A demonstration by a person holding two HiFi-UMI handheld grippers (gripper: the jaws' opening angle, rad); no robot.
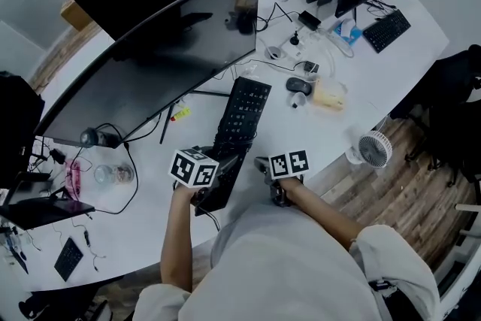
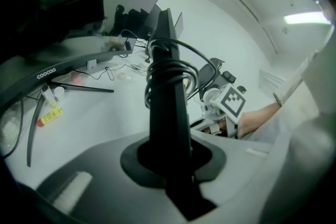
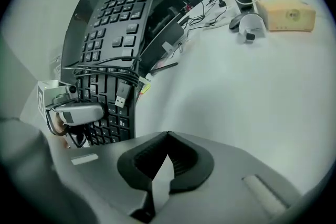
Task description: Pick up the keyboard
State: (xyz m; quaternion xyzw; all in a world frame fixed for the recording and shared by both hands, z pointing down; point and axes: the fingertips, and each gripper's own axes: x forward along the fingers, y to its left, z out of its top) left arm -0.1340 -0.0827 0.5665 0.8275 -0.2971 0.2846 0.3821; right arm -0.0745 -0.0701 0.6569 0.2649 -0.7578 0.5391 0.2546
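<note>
**Keyboard clamped by the left gripper, right gripper empty beside it**

Nearest, at the near edge of the white desk (image 1: 150, 225), the person holds both tools close together. The left gripper (image 2: 173, 161) has its jaws closed on the near end of the black keyboard (image 3: 113, 23). The board fills the gap between the pads and is seen edge-on in the left gripper view.

Just to its right, the right gripper (image 3: 159, 178) has its jaws slightly apart. Only bare desk shows through the slit, so nothing is between them.

The keyboard runs from the left gripper away towards the far right. It is tipped onto its long side, with its keys facing the right gripper. Whether its far end touches the desk cannot be told.

A black cable (image 2: 170, 68) is wound several times round the keyboard's middle. Its USB plug (image 3: 119, 101) lies against the keys.

Further right, a small white fan (image 1: 373, 149) stands at the desk's near right edge. To the left, a clear jar (image 1: 114, 174) sits among loose wires.

Beyond the keyboard's far end lie a grey mouse (image 1: 298, 85) and, just to its right, a beige box (image 1: 328, 95). A small yellow item (image 1: 180, 114) lies left of the keyboard, by the monitor's foot.

A wide curved monitor (image 1: 150, 64) spans the left and middle of the desk behind all this. At the far right is a second keyboard (image 1: 387, 29), well apart from the first, with tangled cords between.
</note>
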